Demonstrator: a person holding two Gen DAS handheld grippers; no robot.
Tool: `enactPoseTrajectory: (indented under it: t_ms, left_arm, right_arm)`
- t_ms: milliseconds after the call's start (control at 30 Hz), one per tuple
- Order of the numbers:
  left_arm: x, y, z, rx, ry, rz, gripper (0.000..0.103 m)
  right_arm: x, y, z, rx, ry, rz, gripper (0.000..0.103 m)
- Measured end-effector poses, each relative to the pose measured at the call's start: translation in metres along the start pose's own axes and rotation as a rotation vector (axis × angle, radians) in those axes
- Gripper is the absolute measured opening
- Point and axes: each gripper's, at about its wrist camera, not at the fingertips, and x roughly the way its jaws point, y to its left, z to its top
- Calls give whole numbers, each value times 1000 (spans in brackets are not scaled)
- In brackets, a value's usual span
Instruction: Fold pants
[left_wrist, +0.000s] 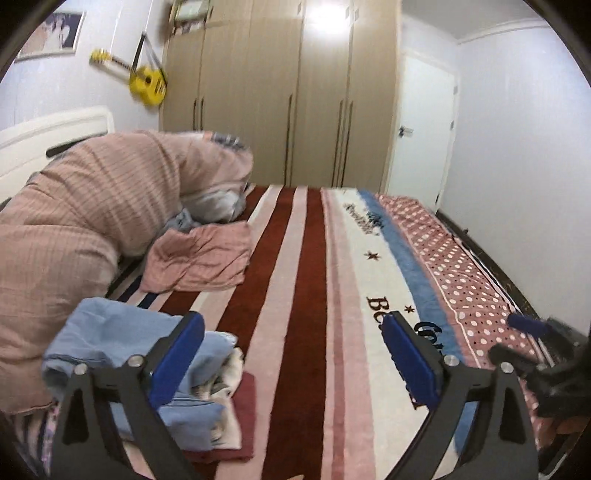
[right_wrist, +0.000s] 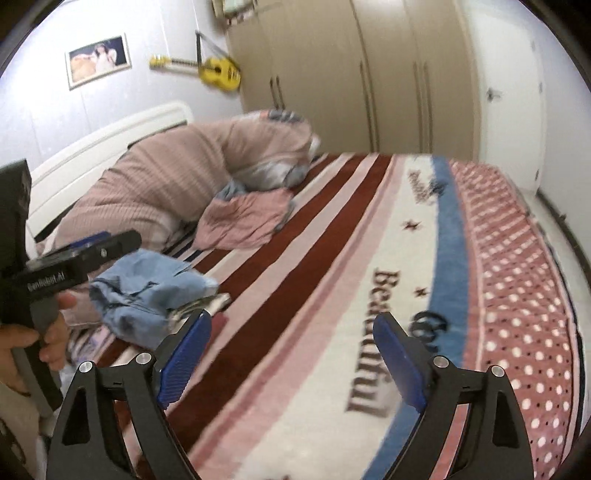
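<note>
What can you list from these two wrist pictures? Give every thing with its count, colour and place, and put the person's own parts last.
Blue garment: one, light blue, crumpled on a pile of folded cloth at the bed's left side.
Pink garment: one, pink, rumpled, lying beyond the blue one.
Quilt: one, pink striped, bunched near the headboard.
Blanket: one, striped red, pink, white and blue with lettering, spread over the bed.
Dotted sheet: one, pink with white dots, along the right edge.
Toy guitar: one, yellow, on the wall.
Picture: one, framed, on the wall.
Wardrobe: one, beige, far wall.
Door: one, white, right of the wardrobe.
Left tongs: open, empty.
Right tongs: open, empty.
Hand: one, gripping the left handle.
</note>
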Motion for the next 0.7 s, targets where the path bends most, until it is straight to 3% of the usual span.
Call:
enactPoseTrajectory:
  t_ms: [133, 233, 333, 700]
  left_arm:
    - [15, -5, -45, 0, -79, -18, 95]
    - [21, -8, -70, -1, -114, -10, 96]
    - [16, -13, -87, 26, -166, -3, 96]
    - [-15, -22, -105, 72, -259, 13, 99]
  right_arm:
    - [-8, -9, -38, -30, -127, -41, 95]
    - [-5, -15, -66, -43, -174, -42, 102]
    - [-1, -17, -88, -65, -200, -52, 102]
    - [-20, -12, -121, -77, -296, -52, 102]
